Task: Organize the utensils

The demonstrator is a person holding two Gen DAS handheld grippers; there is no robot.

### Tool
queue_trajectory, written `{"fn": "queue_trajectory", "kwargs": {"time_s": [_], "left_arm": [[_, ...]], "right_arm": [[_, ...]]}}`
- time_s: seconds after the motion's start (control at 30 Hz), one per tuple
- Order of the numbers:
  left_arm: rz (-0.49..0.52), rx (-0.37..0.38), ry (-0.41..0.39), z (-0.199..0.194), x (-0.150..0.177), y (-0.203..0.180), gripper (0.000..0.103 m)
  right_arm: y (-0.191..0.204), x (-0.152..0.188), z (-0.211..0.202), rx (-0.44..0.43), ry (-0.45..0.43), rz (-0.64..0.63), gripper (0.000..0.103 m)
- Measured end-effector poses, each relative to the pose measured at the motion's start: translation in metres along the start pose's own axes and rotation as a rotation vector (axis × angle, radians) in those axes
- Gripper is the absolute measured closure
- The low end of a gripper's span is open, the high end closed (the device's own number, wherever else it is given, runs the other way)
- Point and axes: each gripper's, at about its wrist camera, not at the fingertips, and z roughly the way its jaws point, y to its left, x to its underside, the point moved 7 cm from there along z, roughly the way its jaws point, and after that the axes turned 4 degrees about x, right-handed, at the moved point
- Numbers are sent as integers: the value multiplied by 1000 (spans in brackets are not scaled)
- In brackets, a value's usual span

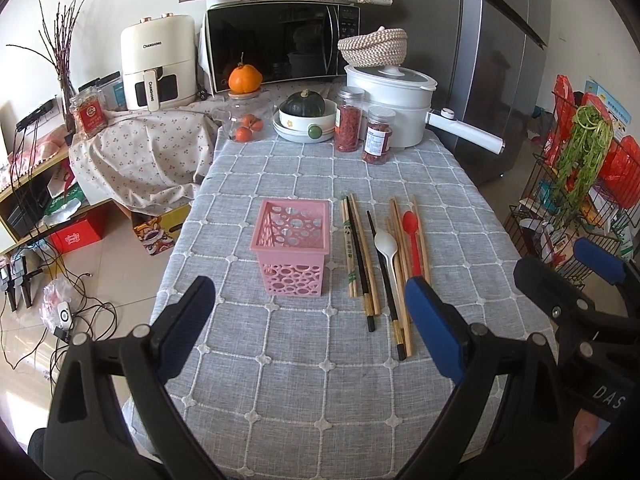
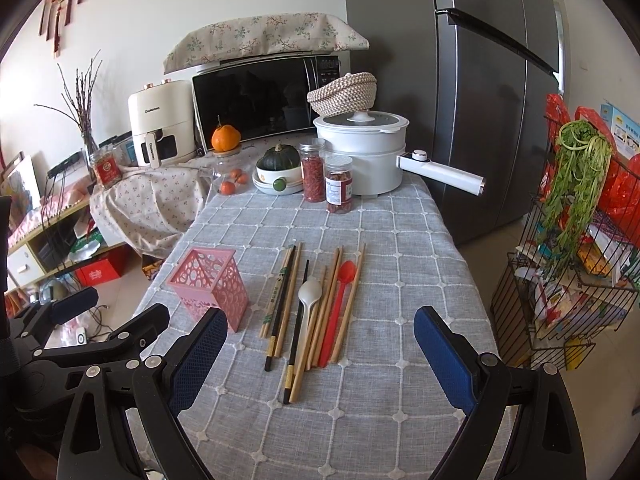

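We hold the left claw (image 1: 308, 320) and the right claw (image 2: 320, 344) wide apart and empty above the table (image 2: 400, 240). The chopsticks (image 2: 280, 304) and spoons (image 2: 310, 294) lie loose beside the upright pink basket (image 1: 292, 240), presumably awaiting sorting.

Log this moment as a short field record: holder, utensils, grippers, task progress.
holder: pink perforated basket, upright on the grey checked tablecloth, nothing visible inside
utensils: wooden chopsticks, black chopsticks, white spoon and red spoon, all lying flat in a loose row beside the basket, on its right in both views
left gripper: open, holding nothing, above the near part of the table
right gripper: open, holding nothing, pointed at the near ends of the utensils
progress: no utensil in the basket yet
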Motion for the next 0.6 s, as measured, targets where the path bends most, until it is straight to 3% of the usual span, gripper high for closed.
{"fn": "queue_trajectory", "kwargs": {"time_s": [0.6], "left_arm": [[-1, -2, 5, 2, 1, 1, 8]], "right_arm": [[0, 0, 0, 1, 3, -1, 8]]}}
